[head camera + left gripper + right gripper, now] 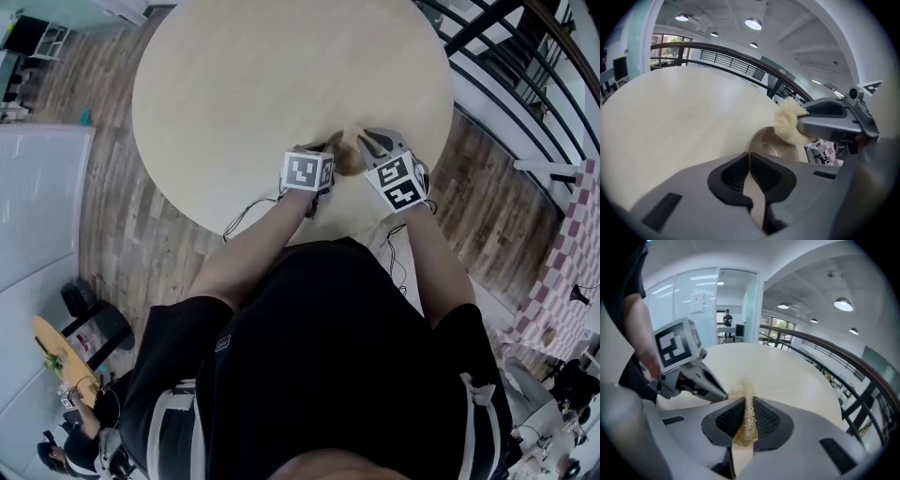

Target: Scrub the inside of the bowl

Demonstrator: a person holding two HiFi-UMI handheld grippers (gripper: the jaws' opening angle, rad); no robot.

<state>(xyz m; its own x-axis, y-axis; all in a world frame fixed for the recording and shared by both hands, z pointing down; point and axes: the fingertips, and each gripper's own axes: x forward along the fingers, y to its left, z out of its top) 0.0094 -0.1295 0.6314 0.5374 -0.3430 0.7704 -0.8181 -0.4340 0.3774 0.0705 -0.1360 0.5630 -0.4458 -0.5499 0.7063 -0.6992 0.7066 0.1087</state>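
A small brownish bowl (348, 157) sits near the front edge of the round pale wooden table (281, 75); in the left gripper view the bowl (769, 146) lies just past my jaws. My left gripper (749, 165) is shut, and the bowl's rim runs straight into its tips. My right gripper (746, 401) is shut on a tan fibrous scrub pad (747, 420). That scrub pad (789, 123) hangs over the bowl's far rim, held by the right gripper (802, 123). The left gripper (723, 396) points at the pad from the left. Most of the bowl is hidden in the head view.
A dark railing (506, 84) curves round the table's right side, with wood-plank floor (131, 244) below. My arms and black shirt (328, 356) fill the near side. A person (727, 317) stands far off behind glass.
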